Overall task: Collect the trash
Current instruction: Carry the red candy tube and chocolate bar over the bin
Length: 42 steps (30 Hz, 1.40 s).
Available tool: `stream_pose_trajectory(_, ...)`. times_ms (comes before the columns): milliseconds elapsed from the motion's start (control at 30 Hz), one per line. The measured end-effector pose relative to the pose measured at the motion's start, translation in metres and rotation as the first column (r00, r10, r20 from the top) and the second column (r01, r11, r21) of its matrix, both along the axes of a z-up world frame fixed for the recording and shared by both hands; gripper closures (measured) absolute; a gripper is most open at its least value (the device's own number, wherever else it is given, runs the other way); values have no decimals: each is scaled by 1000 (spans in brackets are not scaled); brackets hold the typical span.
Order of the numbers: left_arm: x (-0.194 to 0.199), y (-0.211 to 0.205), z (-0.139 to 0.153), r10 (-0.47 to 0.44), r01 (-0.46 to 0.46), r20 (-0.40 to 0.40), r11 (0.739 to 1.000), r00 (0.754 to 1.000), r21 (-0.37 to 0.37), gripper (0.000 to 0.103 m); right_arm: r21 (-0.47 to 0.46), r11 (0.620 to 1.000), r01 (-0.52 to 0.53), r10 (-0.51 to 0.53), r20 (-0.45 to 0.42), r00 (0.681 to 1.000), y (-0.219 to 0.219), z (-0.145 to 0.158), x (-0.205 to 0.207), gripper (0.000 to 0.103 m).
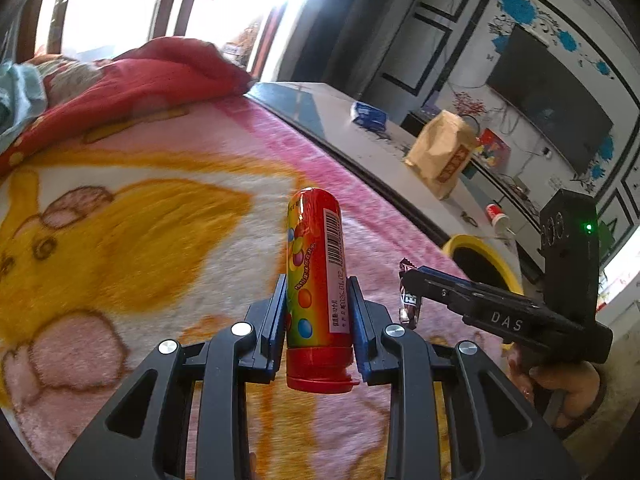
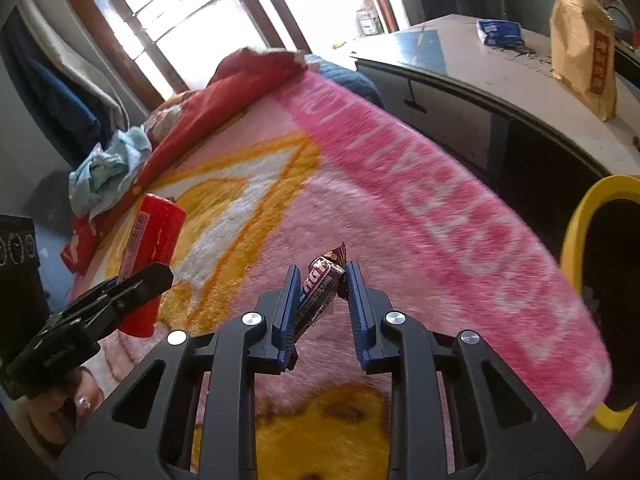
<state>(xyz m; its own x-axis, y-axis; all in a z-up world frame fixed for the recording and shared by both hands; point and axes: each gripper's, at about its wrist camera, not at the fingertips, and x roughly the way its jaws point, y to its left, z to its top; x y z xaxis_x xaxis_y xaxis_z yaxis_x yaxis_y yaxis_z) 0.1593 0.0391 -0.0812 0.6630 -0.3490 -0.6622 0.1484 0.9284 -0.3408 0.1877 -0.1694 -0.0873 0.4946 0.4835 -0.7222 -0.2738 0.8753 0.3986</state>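
With the left gripper (image 1: 318, 312) clamping the red candy tube (image 1: 316, 280) and the right gripper (image 2: 322, 300) pinching a brown wrapper (image 2: 320, 292) skewed above the bed (image 2: 400, 208), that thin wrapper could slip before the yellow bin (image 2: 576, 240).

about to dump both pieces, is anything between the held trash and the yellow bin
Nothing visible blocks the way. The left gripper holds the candy tube, the right gripper the brown wrapper. Only the pink blanket's edge lies before the yellow bin beside the bed.
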Motion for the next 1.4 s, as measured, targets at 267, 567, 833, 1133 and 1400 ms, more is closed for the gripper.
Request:
stream_pose_trajectory(267, 5, -34, 7, -67, 67, 18, 998, 998, -2, 76, 3, 996, 85, -85, 34, 996, -44, 12, -3, 86)
stream_pose_trajectory(567, 9, -70, 12, -142, 142, 36, 990, 989, -1, 76, -1, 984, 177, -176, 55, 983, -91, 18, -5, 86)
stream_pose_trajectory(833, 12, -97, 16, -193, 193, 50, 981, 980, 9, 76, -6, 971, 238, -237, 76, 969, -121, 25, -8, 86)
stream_pose_trajectory(1133, 13, -126, 23, -261, 260, 62, 965, 963, 27, 76, -9, 953, 304, -302, 101, 948, -151, 32, -11, 86)
stream_pose_trajectory(1400, 17, -164, 25, -343, 340, 69, 939, 937, 51, 76, -23, 925, 380, -375, 121, 919, -186, 35, -15, 86)
